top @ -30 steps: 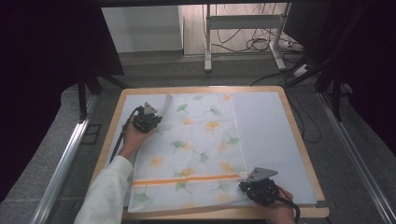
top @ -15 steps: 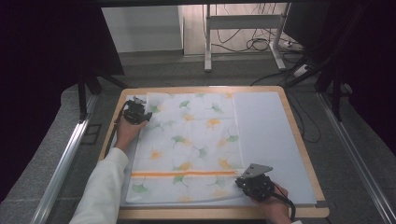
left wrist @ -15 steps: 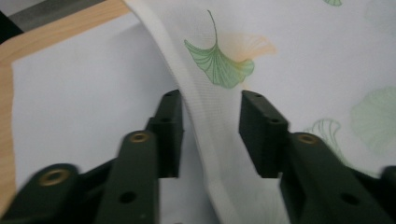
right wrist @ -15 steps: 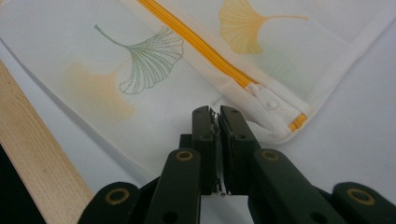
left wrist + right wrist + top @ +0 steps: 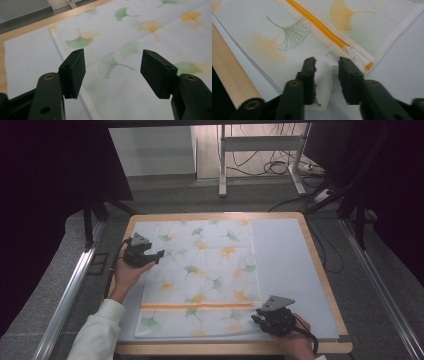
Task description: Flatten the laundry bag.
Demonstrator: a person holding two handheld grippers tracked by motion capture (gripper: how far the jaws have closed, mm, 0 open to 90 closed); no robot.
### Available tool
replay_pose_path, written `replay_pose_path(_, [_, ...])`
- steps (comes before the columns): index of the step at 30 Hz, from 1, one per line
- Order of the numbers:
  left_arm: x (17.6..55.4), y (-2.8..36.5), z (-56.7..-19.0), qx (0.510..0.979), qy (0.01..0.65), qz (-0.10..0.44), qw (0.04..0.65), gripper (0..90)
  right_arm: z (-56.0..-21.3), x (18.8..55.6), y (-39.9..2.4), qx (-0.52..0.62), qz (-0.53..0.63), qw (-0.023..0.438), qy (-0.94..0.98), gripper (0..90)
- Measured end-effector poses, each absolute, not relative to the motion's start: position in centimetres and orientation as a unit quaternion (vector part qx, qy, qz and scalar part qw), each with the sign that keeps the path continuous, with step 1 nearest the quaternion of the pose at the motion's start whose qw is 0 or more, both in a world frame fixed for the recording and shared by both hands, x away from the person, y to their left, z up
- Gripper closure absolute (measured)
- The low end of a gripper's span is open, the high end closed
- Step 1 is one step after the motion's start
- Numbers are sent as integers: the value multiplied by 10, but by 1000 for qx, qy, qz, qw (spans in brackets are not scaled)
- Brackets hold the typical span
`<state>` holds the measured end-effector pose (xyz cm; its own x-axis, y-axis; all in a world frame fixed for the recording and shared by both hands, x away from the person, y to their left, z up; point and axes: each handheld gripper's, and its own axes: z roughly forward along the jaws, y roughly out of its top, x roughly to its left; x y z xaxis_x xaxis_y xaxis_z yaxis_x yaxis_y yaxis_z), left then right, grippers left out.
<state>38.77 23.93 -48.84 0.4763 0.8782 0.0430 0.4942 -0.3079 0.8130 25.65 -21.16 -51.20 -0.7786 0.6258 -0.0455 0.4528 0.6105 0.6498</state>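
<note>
A white mesh cloth bag (image 5: 205,270) printed with ginkgo leaves lies spread flat on the pale mat (image 5: 285,255). An orange zipper (image 5: 197,306) runs across its near end. My left gripper (image 5: 159,255) hovers at the bag's left edge. Its jaws have just been opening, and in the left gripper view the left gripper (image 5: 112,65) stands wide open above the cloth (image 5: 150,37) with nothing between its jaws. My right gripper (image 5: 259,317) sits at the near right corner. In the right gripper view the right gripper (image 5: 327,65) has just been opening, with a loose fold of mesh between its parted jaws beside the zipper (image 5: 319,25).
The mat covers a wooden table (image 5: 322,270) with a raised rim. Bare mat lies to the right of the bag. Metal rails (image 5: 65,300) run along both sides of the table. A metal stand (image 5: 260,145) and floor cables (image 5: 280,167) are beyond the far edge.
The left gripper drew the folded far left corner outwards, let go and opened; the bag now lies flat. The right gripper stayed put and its jaws parted.
</note>
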Motion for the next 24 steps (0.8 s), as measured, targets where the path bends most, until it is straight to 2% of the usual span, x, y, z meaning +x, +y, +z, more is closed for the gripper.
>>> replay_pose_path(6, [369, 225, -487, 778, 433, 237, 389, 370, -508, 259, -223, 326, 338, 133, 873, 442])
replay_pose_path(11, [355, 223, -489, 776, 434, 221, 400, 366, -503, 267, -229, 339, 362, 129, 859, 370])
replay_pose_path(15, [346, 224, -488, 771, 438, 208, 413, 356, -502, 275, -230, 342, 372, 121, 855, 350])
replay_pose_path(18, [339, 222, -486, 760, 442, 222, 422, 278, -502, 280, -230, 347, 376, 119, 851, 343])
replay_pose_path(20, [334, 219, -486, 758, 441, 222, 427, 259, -502, 283, -229, 350, 376, 121, 849, 342])
replay_pose_path(24, [325, 211, -486, 767, 427, 215, 428, 272, -502, 284, -228, 350, 376, 127, 848, 342])
